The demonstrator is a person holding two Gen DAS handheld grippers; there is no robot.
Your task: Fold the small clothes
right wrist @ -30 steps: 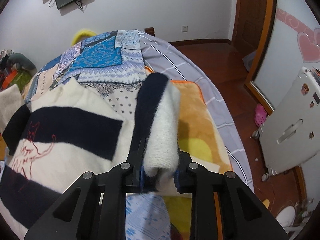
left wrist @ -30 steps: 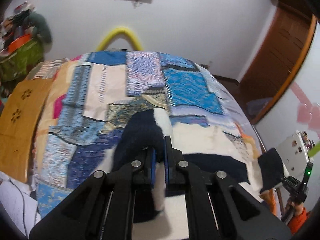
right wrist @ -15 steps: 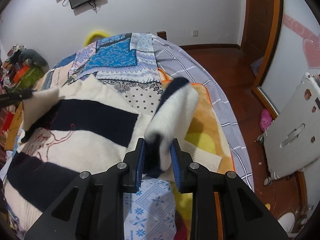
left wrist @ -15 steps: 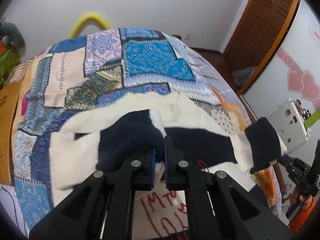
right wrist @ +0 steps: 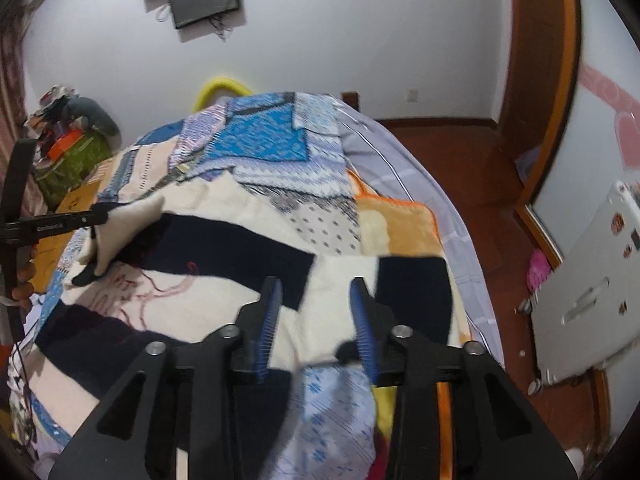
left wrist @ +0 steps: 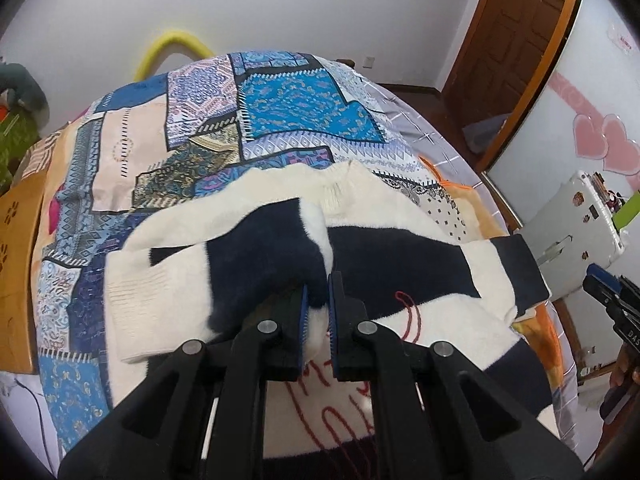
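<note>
Pinching the sweater's left sleeve while our right jaws have just been opening

Our left gripper (left wrist: 317,300) clamps the navy-and-cream sleeve (left wrist: 256,256) folded over the sweater (left wrist: 432,320) on the patchwork quilt (left wrist: 280,112); our right gripper (right wrist: 316,300) stands parted above the other sleeve (right wrist: 408,296), pads touching nothing; red stitched lettering on the sweater is unreadable

Ahead of our left tongs (left wrist: 317,300), the patchwork bedspread (left wrist: 224,128) lies bare up to the yellow hoop (left wrist: 176,46) by the wall. Our right tongs (right wrist: 316,312), their jaws just opened, hang with nothing between them above the sweater (right wrist: 224,312). To their right, the white case (right wrist: 592,300) narrows the red floor (right wrist: 472,168).
</note>
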